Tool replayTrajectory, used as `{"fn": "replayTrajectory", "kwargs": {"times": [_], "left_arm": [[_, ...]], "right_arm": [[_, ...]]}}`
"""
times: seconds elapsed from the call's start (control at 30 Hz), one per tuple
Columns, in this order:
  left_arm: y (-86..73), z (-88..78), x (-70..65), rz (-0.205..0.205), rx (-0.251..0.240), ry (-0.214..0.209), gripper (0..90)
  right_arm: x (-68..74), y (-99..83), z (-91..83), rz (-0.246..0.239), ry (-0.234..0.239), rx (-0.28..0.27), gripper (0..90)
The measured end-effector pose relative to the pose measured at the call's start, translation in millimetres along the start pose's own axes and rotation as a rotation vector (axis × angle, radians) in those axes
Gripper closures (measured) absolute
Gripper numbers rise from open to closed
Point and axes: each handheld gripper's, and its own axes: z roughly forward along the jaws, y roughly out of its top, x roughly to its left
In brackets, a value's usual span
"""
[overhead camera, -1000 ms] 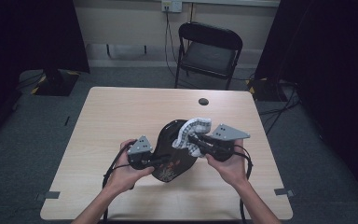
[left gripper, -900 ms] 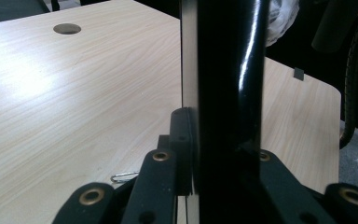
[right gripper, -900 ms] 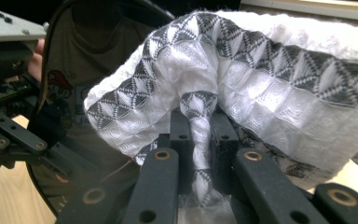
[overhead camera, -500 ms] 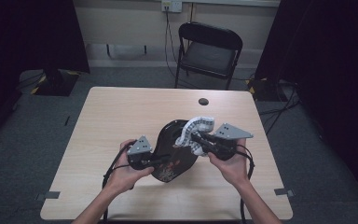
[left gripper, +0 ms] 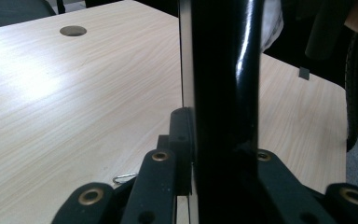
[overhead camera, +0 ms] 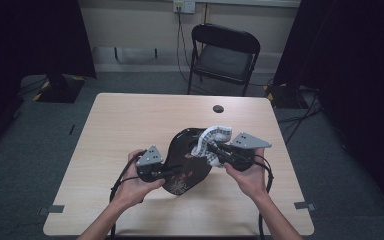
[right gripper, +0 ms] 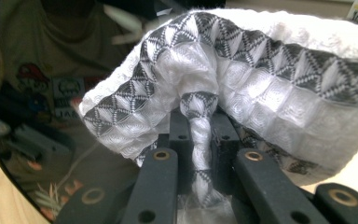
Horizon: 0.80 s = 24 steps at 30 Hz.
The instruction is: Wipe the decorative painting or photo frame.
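Observation:
A glossy black gourd-shaped tray [overhead camera: 182, 157] with a floral print is held tilted above the wooden table [overhead camera: 125, 120]. My left gripper [overhead camera: 167, 174] is shut on its near-left rim; in the left gripper view the tray's edge [left gripper: 223, 84] stands upright between the jaws of that gripper [left gripper: 214, 137]. My right gripper [overhead camera: 212, 150] is shut on a white cloth with grey diamond pattern [overhead camera: 212, 136], which rests against the tray's upper right part. In the right gripper view a fold of the cloth [right gripper: 261, 70] is pinched in that gripper [right gripper: 199, 128], and the shiny tray face [right gripper: 32, 121] reflects the room.
A round dark grommet [overhead camera: 218, 108] [left gripper: 72, 31] sits in the table near its far edge. A black folding chair [overhead camera: 225, 50] stands behind the table. Dark curtains hang on both sides, and cables lie on the floor at right.
The right gripper and its cloth have shifted very slightly against the tray. The left gripper and the tray have kept still.

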Motion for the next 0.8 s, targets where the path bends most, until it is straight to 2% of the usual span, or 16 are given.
{"fn": "replayTrajectory", "kwargs": {"times": [0.07, 0.13, 0.3, 0.43, 0.53, 0.73, 0.8], "left_arm": [[0.2, 0.0, 0.0, 0.004, 0.000, 0.003, 79.6], [0.2, 0.1, -0.6, 0.006, -0.001, 0.002, 79.7], [0.3, 1.0, -1.2, 0.003, 0.000, -0.002, 80.1], [0.1, 0.6, -0.7, 0.001, -0.002, 0.001, 79.9], [0.2, 0.5, -0.4, 0.002, -0.002, 0.001, 79.8], [0.2, 1.1, -1.6, 0.011, -0.004, -0.009, 80.0], [0.3, 1.8, -2.2, 0.014, -0.003, -0.012, 80.0]], "right_arm": [[0.4, -3.1, 2.9, -0.003, 0.013, 0.029, 82.8], [0.1, -2.4, 1.6, -0.007, 0.013, 0.030, 82.7], [-3.8, 3.7, -5.4, -0.001, -0.008, -0.024, 82.6], [-4.4, -2.8, -0.6, 0.022, 0.014, 0.010, 82.7], [-4.0, -5.6, 1.7, 0.020, 0.020, 0.031, 82.7], [-6.8, 4.7, -9.5, 0.014, -0.014, -0.040, 82.5], [-8.1, 5.8, -12.4, 0.018, -0.012, -0.044, 82.6]]}}
